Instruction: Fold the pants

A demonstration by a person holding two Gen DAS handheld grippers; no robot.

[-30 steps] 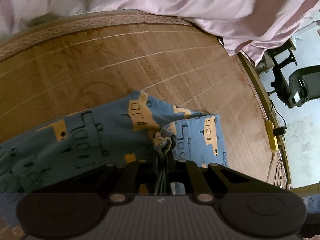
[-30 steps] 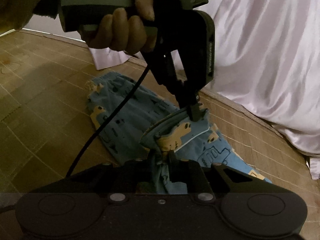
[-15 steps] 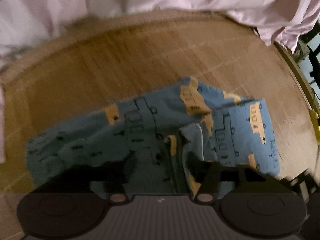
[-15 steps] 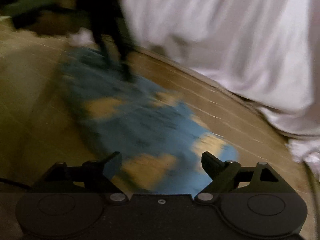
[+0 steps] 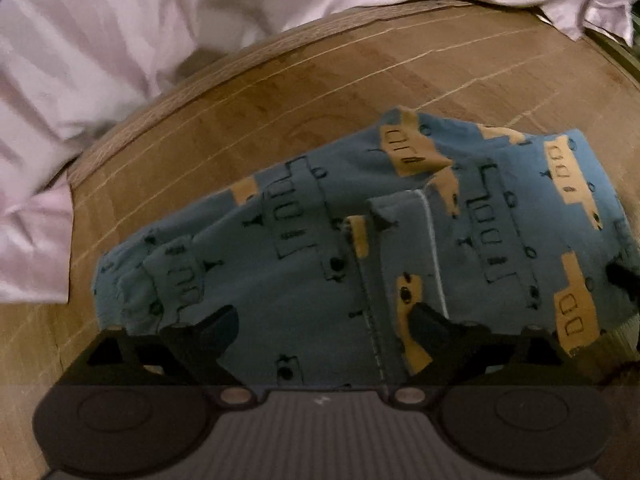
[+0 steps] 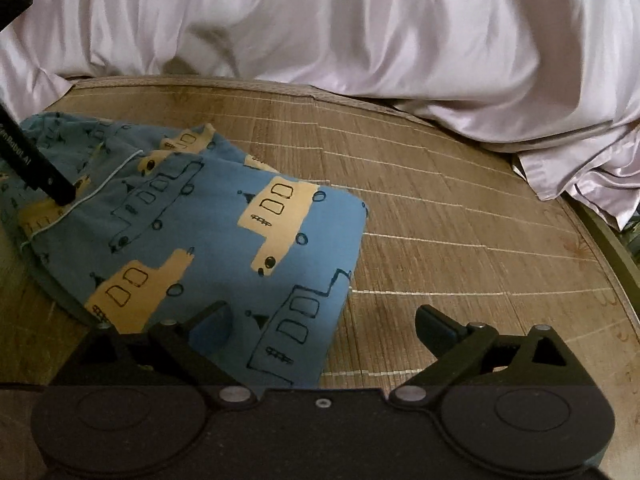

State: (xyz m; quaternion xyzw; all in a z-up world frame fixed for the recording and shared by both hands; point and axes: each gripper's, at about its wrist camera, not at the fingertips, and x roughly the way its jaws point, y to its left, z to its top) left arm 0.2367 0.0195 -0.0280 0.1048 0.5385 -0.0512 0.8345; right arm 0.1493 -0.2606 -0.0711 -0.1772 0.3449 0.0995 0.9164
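The blue pants [image 5: 320, 248] with yellow vehicle prints lie folded in a compact bundle on the bamboo mat [image 5: 280, 100]. They also show in the right wrist view [image 6: 192, 232]. My left gripper [image 5: 324, 320] is open and empty just above the pants, fingers apart over the cloth. My right gripper [image 6: 324, 320] is open and empty over the folded right edge of the pants. A finger of the left gripper [image 6: 36, 168] touches the pants at the left of the right wrist view.
A pale pink satin sheet [image 6: 360, 32] is heaped along the far edge of the mat [image 6: 460, 220] and shows in the left wrist view [image 5: 100, 60]. The mat's right edge [image 6: 608, 240] drops off.
Both grippers were shut on the pants' cloth a second ago. Both have opened and let go, and the pants now lie folded on the mat. Both grippers have drawn back.
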